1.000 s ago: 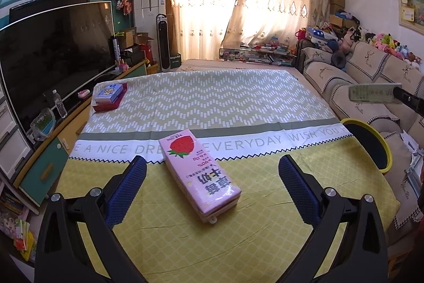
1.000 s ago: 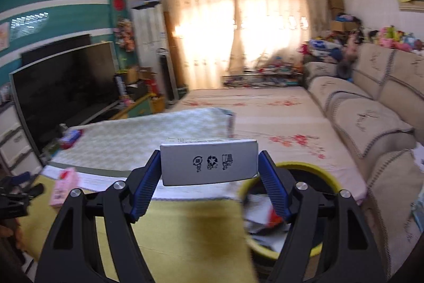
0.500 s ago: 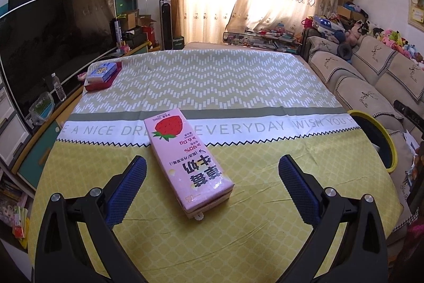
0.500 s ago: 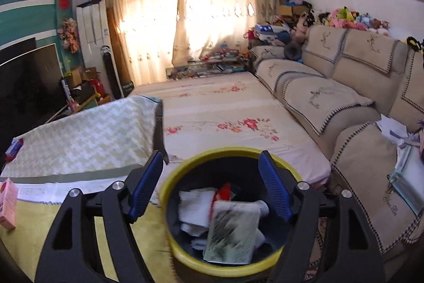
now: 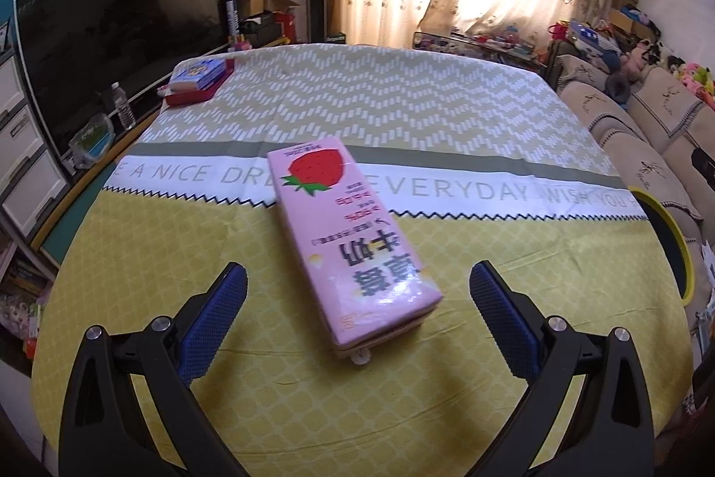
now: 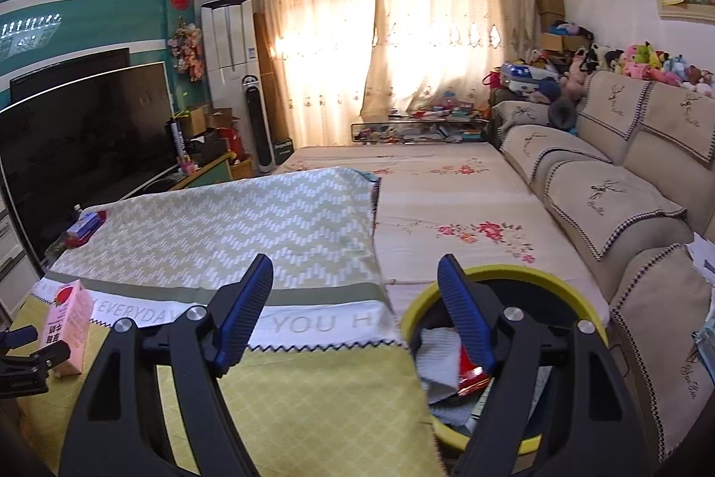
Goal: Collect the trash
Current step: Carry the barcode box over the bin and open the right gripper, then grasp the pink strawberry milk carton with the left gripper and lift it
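A pink strawberry milk carton [image 5: 353, 240] lies flat on the yellow tablecloth [image 5: 156, 253]. My left gripper [image 5: 357, 278] is open and low over it. The carton's near end sits between the blue pads [image 5: 214, 311] without touching them. In the right wrist view the same carton [image 6: 67, 325] shows at the far left, by the left gripper [image 6: 22, 352]. My right gripper [image 6: 355, 267] is open and empty, above the table's right edge. The yellow-rimmed bin [image 6: 514, 276] stands just right of it, with white paper and a red packet inside. That bin [image 5: 670, 235] also shows at the right edge of the left wrist view.
A red tray with a blue pack [image 5: 199, 81] sits at the table's far left corner. A large TV [image 5: 111, 43] on a low cabinet runs along the left. A beige sofa [image 6: 616, 200] lines the right, and a floral mat [image 6: 447, 200] lies beyond the bin.
The right gripper let a grey-white box go into the bin, then swung left to the table's edge. The left gripper sank closer to the pink carton.
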`<state>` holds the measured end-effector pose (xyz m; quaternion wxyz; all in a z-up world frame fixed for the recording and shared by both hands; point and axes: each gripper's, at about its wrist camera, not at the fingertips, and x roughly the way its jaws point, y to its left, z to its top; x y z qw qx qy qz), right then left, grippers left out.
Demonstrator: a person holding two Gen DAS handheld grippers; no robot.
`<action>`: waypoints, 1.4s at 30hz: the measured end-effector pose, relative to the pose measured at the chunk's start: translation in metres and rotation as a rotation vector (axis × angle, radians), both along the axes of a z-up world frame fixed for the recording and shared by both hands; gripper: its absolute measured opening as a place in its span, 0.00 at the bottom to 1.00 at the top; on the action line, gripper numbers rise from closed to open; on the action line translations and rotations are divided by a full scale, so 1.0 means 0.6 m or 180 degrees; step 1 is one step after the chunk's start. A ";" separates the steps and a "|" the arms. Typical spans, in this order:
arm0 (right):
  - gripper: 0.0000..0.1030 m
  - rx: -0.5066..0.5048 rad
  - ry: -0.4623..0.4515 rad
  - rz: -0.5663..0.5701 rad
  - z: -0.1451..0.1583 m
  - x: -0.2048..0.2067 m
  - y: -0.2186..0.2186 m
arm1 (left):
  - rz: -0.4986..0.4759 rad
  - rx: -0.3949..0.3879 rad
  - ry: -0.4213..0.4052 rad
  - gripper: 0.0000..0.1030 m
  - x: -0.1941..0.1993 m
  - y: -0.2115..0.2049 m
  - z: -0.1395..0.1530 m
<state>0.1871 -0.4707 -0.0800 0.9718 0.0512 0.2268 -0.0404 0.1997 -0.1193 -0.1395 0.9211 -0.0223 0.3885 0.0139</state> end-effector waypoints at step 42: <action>0.71 0.0129 0.0074 -0.0009 -0.014 -0.011 -0.008 | -0.0567 -0.0037 -0.0440 0.48 -0.007 -0.042 0.069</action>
